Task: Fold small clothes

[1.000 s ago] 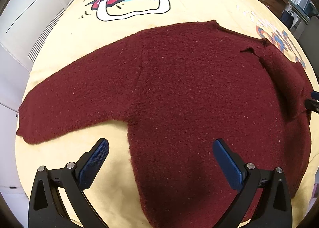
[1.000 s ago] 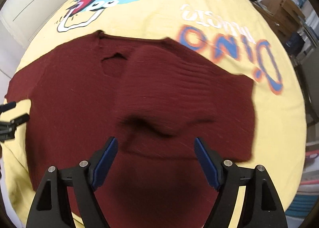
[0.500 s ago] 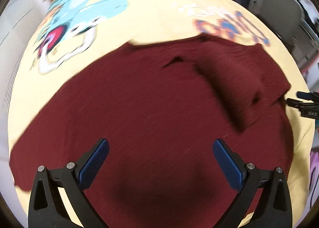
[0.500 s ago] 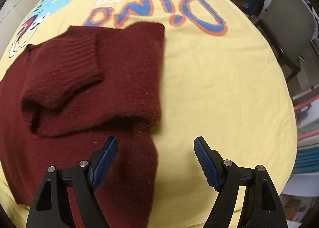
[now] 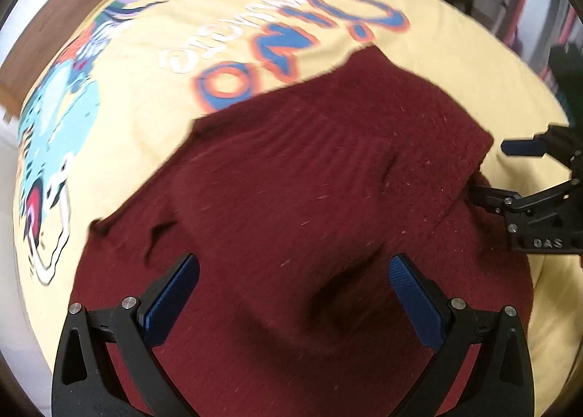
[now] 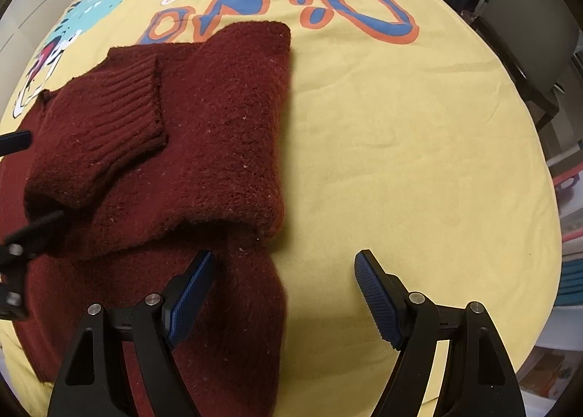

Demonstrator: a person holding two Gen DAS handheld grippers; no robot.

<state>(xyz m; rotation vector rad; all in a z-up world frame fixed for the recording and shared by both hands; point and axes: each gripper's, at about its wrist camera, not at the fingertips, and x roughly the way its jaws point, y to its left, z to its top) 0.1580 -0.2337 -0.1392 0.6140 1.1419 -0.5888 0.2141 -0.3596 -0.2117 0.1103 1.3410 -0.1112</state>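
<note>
A dark red knitted sweater (image 5: 291,180) (image 6: 218,125) lies on a yellow printed sheet (image 6: 400,162). One sleeve is folded in over the body, and its ribbed cuff (image 6: 120,96) rests on top. My left gripper (image 5: 291,293) hangs open above the sweater's body, with nothing between its blue pads. My right gripper (image 6: 284,293) is open above the sweater's right edge, one pad over the knit and the other over bare sheet. In the left wrist view the right gripper (image 5: 510,176) shows at the sweater's right edge. The left gripper's fingers (image 6: 22,169) show at the right wrist view's left edge.
The sheet bears a blue and orange "Dino" print (image 6: 328,8) beyond the sweater and a cartoon dinosaur (image 5: 54,132) at the left. A grey chair (image 6: 528,34) stands at the far right, past the sheet's edge. Stacked boxes (image 6: 568,253) sit lower right.
The left gripper has swept right over the sweater and rolled, so the folded sleeve now lies ahead of it. The right gripper shifted to the sweater's right edge and lower. Both stayed open.
</note>
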